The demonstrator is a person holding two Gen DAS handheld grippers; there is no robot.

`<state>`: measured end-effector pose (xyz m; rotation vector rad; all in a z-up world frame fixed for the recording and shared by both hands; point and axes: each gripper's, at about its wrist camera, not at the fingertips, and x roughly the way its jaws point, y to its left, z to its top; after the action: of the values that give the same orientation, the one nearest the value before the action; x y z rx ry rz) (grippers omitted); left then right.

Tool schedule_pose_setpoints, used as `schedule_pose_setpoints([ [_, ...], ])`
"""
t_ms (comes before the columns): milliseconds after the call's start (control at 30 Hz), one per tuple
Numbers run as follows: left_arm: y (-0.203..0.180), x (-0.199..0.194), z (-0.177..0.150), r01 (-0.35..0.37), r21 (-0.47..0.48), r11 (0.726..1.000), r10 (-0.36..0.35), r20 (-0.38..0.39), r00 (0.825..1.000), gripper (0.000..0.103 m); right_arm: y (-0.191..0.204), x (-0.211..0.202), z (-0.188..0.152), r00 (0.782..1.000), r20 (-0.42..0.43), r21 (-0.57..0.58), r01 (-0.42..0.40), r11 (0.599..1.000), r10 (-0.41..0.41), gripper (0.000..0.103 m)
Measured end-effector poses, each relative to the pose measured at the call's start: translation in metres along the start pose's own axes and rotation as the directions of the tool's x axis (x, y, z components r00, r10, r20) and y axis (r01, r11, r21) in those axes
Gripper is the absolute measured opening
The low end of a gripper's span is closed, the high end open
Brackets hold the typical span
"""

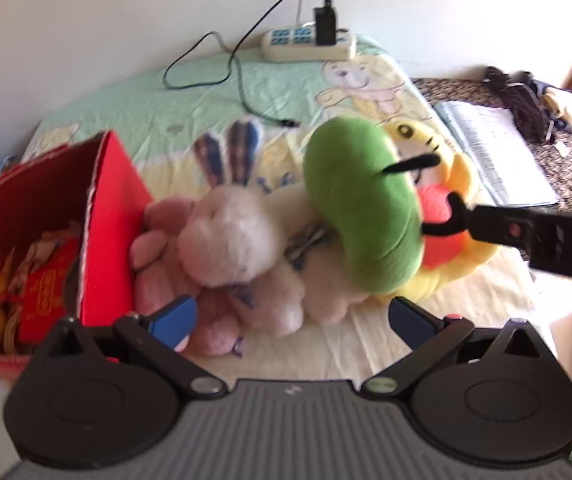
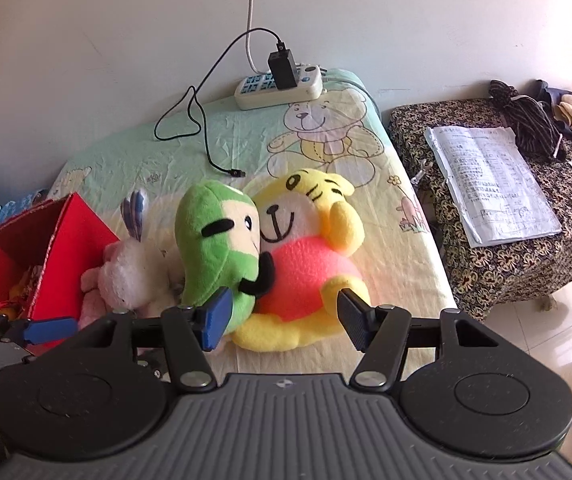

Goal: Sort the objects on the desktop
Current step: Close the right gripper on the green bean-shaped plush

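Observation:
A pink and white plush rabbit point(image 1: 225, 236) lies beside a red box point(image 1: 113, 216). A green plush point(image 1: 362, 204) leans on a yellow tiger plush point(image 1: 450, 248). My left gripper point(image 1: 292, 320) is open just in front of the rabbit, empty. In the right wrist view my right gripper point(image 2: 286, 320) is open, its fingers on either side of the lower edge of the green plush point(image 2: 217, 244) and the tiger point(image 2: 306, 256), not closed on them. The rabbit point(image 2: 129, 272) and the red box point(image 2: 61, 240) sit to the left. The left gripper's blue fingertip point(image 2: 49, 330) shows at lower left.
A power strip point(image 2: 279, 86) with a black charger and cable point(image 2: 201, 128) lies at the far edge of the cartoon sheet point(image 2: 326, 140). A patterned side table point(image 2: 526, 216) with papers point(image 2: 490, 184) and clothes stands to the right. The red box holds red and gold ornaments point(image 1: 41, 284).

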<state>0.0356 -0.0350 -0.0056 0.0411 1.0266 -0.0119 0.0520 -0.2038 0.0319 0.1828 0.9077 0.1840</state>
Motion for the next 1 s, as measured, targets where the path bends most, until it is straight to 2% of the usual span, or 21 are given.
schedule_pose_setpoints([
  [167, 0.002, -0.004, 0.019, 0.118, 0.013, 0.993, -0.119, 0.071, 0.990, 0.102, -0.008, 0.007, 0.033, 0.997, 0.029, 0.027, -0.076, 0.997, 0.076, 0.062],
  [300, 0.002, 0.006, 0.026, 0.240, -0.021, 0.971, -0.237, 0.078, 0.968, 0.097, -0.011, 0.025, 0.050, 0.990, 0.007, 0.046, -0.142, 0.989, 0.142, 0.061],
  [400, -0.003, 0.016, 0.029, 0.308, -0.044, 0.950, -0.305, 0.065, 0.950, 0.097, -0.010, 0.042, 0.056, 0.972, -0.041, 0.063, -0.228, 0.972, 0.231, 0.060],
  [500, -0.013, 0.024, 0.035, 0.283, -0.016, 0.959, -0.281, 0.066, 0.957, 0.090, -0.009, 0.056, 0.058, 0.951, -0.086, 0.080, -0.291, 0.953, 0.298, 0.059],
  [633, -0.010, 0.039, 0.043, 0.304, -0.021, 0.952, -0.303, 0.040, 0.952, 0.082, -0.014, 0.075, 0.062, 0.945, -0.126, 0.098, -0.290, 0.952, 0.301, 0.056],
  [700, -0.007, 0.048, 0.045, 0.323, -0.038, 0.946, -0.323, 0.022, 0.946, 0.077, -0.019, 0.084, 0.062, 0.930, -0.151, 0.129, -0.318, 0.939, 0.336, 0.055],
  [800, -0.006, 0.056, 0.049, 0.294, -0.034, 0.955, -0.293, 0.016, 0.956, 0.067, -0.029, 0.093, 0.061, 0.902, -0.168, 0.202, -0.365, 0.909, 0.399, 0.053],
  [867, -0.005, 0.058, 0.052, 0.282, -0.027, 0.959, -0.282, 0.014, 0.959, 0.064, -0.033, 0.097, 0.061, 0.880, -0.176, 0.248, -0.394, 0.885, 0.441, 0.048],
  [1000, -0.006, 0.053, 0.050, 0.275, -0.007, 0.961, -0.275, 0.024, 0.961, 0.062, -0.032, 0.094, 0.060, 0.875, -0.169, 0.241, -0.409, 0.880, 0.453, 0.044],
])
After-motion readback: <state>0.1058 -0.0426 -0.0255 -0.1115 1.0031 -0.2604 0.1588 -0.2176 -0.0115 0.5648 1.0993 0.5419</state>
